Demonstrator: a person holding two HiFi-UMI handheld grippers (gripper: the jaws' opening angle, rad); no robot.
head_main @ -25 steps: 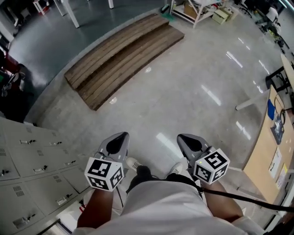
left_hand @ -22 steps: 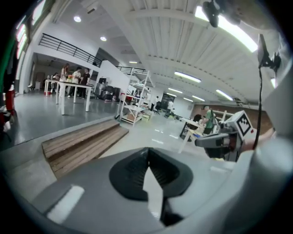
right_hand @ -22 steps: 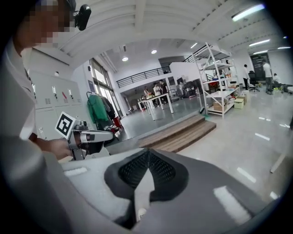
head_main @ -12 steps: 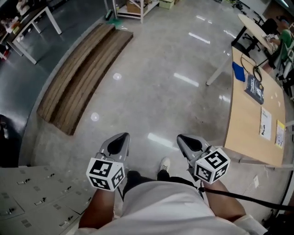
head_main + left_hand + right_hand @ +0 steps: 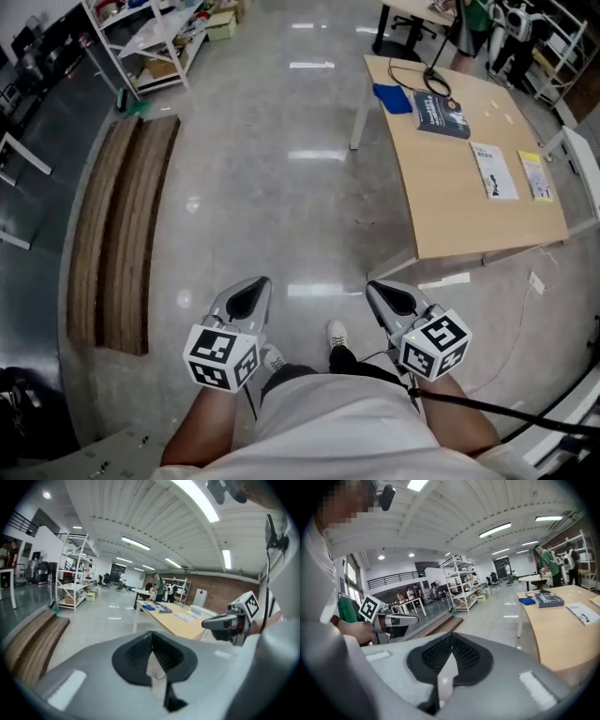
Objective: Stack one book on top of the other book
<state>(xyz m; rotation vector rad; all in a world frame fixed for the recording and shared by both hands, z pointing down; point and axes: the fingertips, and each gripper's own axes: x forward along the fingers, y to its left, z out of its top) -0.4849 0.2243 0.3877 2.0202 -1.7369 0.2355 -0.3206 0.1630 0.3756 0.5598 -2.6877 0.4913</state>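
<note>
A dark book point(image 5: 441, 112) lies on the far part of a light wooden table point(image 5: 450, 211) at the upper right of the head view, next to a flat blue item point(image 5: 392, 97). A white booklet point(image 5: 492, 171) and a yellow-edged one point(image 5: 536, 175) lie nearer the table's right side. The right gripper view shows the dark book point(image 5: 548, 600) and the white booklet point(image 5: 583, 612) on the table's right part. My left gripper point(image 5: 251, 292) and right gripper point(image 5: 389, 298) are held side by side over the floor, short of the table. Both are shut with nothing in them.
A curved wooden platform point(image 5: 117, 234) lies on the grey floor at the left. White shelving point(image 5: 150, 37) stands at the back left. A person point(image 5: 473, 19) and chairs are beyond the table. A black cable point(image 5: 553, 412) runs along the floor at the lower right.
The view has swung round: the table with the books has come from the right edge into the upper middle, and the wooden platform has slid left. Both grippers stay shut before my body.
</note>
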